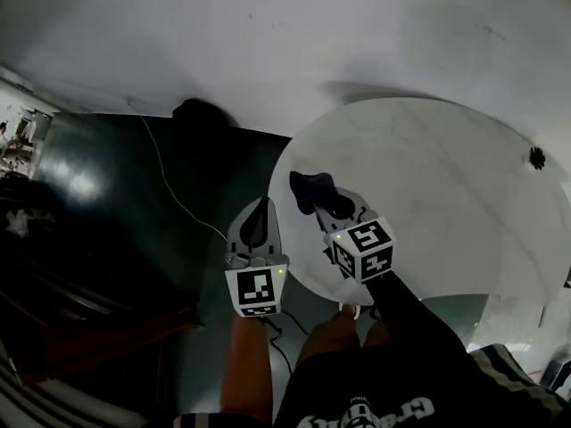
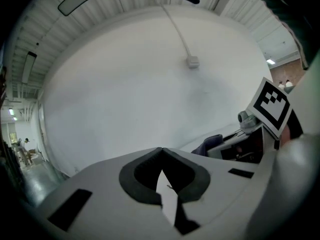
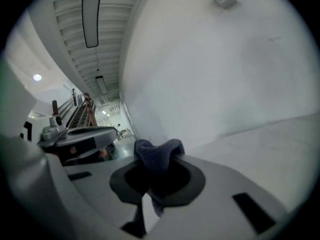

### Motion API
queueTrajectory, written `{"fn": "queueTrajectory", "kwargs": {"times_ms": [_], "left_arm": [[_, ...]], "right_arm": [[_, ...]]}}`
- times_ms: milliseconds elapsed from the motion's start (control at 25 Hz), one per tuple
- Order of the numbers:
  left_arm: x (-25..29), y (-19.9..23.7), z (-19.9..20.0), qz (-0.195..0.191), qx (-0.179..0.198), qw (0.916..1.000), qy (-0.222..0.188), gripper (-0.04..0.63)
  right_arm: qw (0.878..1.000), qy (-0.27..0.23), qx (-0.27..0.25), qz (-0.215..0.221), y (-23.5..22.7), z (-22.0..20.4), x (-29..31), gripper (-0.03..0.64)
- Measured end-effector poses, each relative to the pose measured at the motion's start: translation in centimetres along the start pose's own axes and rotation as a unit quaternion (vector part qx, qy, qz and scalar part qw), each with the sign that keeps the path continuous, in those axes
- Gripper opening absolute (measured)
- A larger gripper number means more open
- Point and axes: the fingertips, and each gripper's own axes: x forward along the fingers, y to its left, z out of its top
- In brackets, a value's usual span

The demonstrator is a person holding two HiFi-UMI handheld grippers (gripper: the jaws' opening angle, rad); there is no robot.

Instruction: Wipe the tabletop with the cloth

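A dark blue cloth (image 1: pixel 312 189) hangs bunched from my right gripper (image 1: pixel 328 201), which is shut on it above the near left edge of the round white tabletop (image 1: pixel 428 194). In the right gripper view the cloth (image 3: pixel 158 157) sticks out between the jaws of the right gripper (image 3: pixel 159 165) and droops down. My left gripper (image 1: pixel 258 227) is left of the table, over the dark floor. Its jaws meet at the tip with nothing between them (image 2: pixel 161 152). From there the cloth (image 2: pixel 211 144) shows to the right.
A small black object (image 1: pixel 536 157) sits at the table's far right edge. A thin white cable (image 1: pixel 168 184) runs across the dark floor towards a black lump (image 1: pixel 203 114) by the white wall. The person's bare legs (image 1: pixel 250 364) stand below the grippers.
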Motion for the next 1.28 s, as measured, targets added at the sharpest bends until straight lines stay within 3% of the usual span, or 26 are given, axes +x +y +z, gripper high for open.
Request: {"fn": "queueTrajectory", "kwargs": {"times_ms": [120,200,360,560,920,1280], "left_arm": [[-1.1,2.3,-1.3,0.018,-0.002,0.9997,0.014,-0.005],[-1.9,3.5,-2.1,0.027,-0.004,0.9994,0.023,-0.005],[-2.6,4.0,-3.1,0.031,-0.005,0.9990,0.033,-0.003],[-2.5,3.0,-2.9,0.025,-0.007,0.9992,0.029,-0.005],[-0.3,-4.8,-1.4,-0.026,-0.016,0.9994,0.019,-0.005],[1.5,-17.1,0.9,-0.094,-0.002,0.9954,0.018,-0.005]], "right_arm": [[0.997,0.005,0.071,0.027,1.2,-1.7,2.4,0.032],[0.994,0.034,0.101,0.023,1.0,-4.4,3.8,0.032],[0.991,0.092,0.094,-0.013,-0.7,-8.7,4.8,0.032],[0.993,0.092,0.062,-0.033,-2.1,-8.4,3.5,0.032],[0.991,0.086,0.052,-0.084,-8.3,-9.2,-2.9,0.032],[0.985,0.066,0.066,-0.142,-16.6,-9.5,-12.3,0.032]]}}
